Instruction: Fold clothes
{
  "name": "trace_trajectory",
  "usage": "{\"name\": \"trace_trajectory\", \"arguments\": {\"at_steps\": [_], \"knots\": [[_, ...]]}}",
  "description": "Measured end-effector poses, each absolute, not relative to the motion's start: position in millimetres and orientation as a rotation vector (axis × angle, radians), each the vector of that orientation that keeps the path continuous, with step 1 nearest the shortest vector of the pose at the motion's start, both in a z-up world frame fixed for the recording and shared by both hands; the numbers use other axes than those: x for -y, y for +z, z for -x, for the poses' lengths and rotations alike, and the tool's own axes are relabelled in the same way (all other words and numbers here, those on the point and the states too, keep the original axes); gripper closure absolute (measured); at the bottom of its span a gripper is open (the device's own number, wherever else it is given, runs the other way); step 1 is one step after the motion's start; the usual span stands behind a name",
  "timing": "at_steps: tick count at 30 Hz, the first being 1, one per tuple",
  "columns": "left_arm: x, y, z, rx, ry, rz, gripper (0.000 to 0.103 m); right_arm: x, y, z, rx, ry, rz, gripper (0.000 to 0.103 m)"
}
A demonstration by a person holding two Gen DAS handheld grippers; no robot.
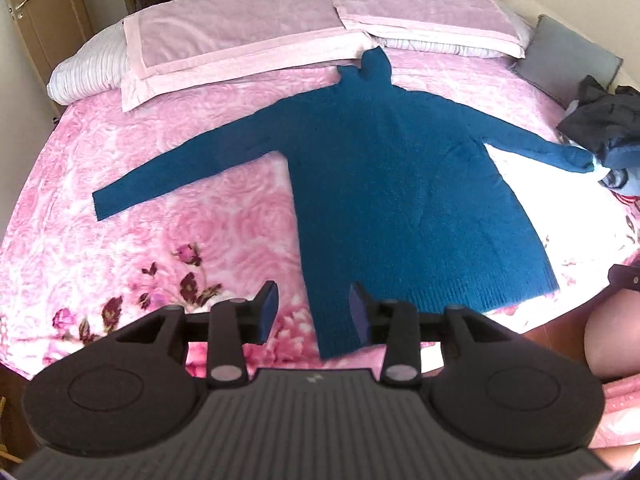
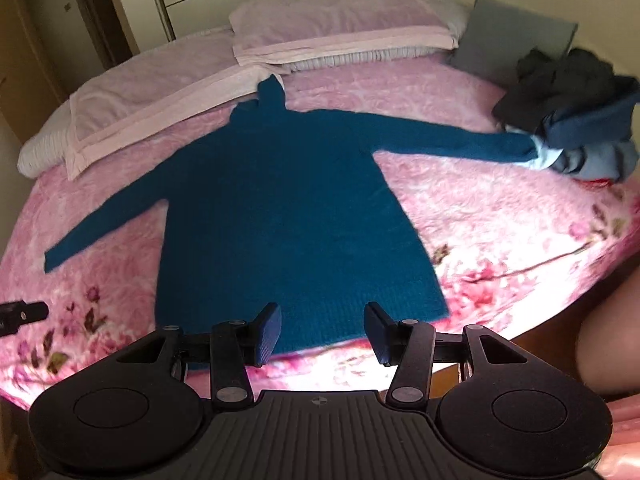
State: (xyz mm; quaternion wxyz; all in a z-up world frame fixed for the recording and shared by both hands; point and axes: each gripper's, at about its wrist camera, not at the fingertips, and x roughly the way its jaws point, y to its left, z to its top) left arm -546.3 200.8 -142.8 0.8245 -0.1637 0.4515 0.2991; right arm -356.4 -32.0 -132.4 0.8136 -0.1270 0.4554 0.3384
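Observation:
A teal long knitted sweater (image 1: 396,184) lies flat on the pink floral bed cover (image 1: 180,208), collar toward the pillows, both sleeves spread out, hem toward me. It also shows in the right wrist view (image 2: 280,216). My left gripper (image 1: 314,312) is open and empty, hovering above the hem's left corner. My right gripper (image 2: 322,330) is open and empty, hovering above the middle of the hem. The tip of the left gripper (image 2: 20,314) shows at the left edge of the right wrist view.
Two pink pillows (image 1: 248,36) lie at the head of the bed. A grey cushion (image 1: 568,56) and a pile of dark and blue clothes (image 2: 580,120) sit at the right, touching the sweater's right cuff. A wooden door (image 1: 36,20) stands at the left.

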Motion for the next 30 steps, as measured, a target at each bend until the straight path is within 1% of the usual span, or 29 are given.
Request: {"name": "trace_trajectory", "arguments": {"at_steps": [7,12,16,23,30], "knots": [[-180.9,-120.4,563.2,-0.951,0.604,0.313,0.067,42.6,-116.5,385.2,-0.992,0.721,0.234,0.053],[-173.1,-110.9,578.6,-0.938,0.618,0.309,0.067,41.2,-110.9,400.0,-0.998,0.731,0.265,0.053],[-170.1,-102.1,589.8,-0.921,0.637,0.31,0.064,37.6,-104.5,409.4,-0.996,0.75,0.273,0.053],[-167.5,-98.3,601.3,-0.909,0.667,0.324,0.063,31.2,-101.4,418.7,-0.991,0.782,0.315,0.053],[-158.7,-98.9,596.7,-0.911,0.677,0.32,0.063,36.0,-108.1,416.0,-1.007,0.787,0.343,0.053]]}}
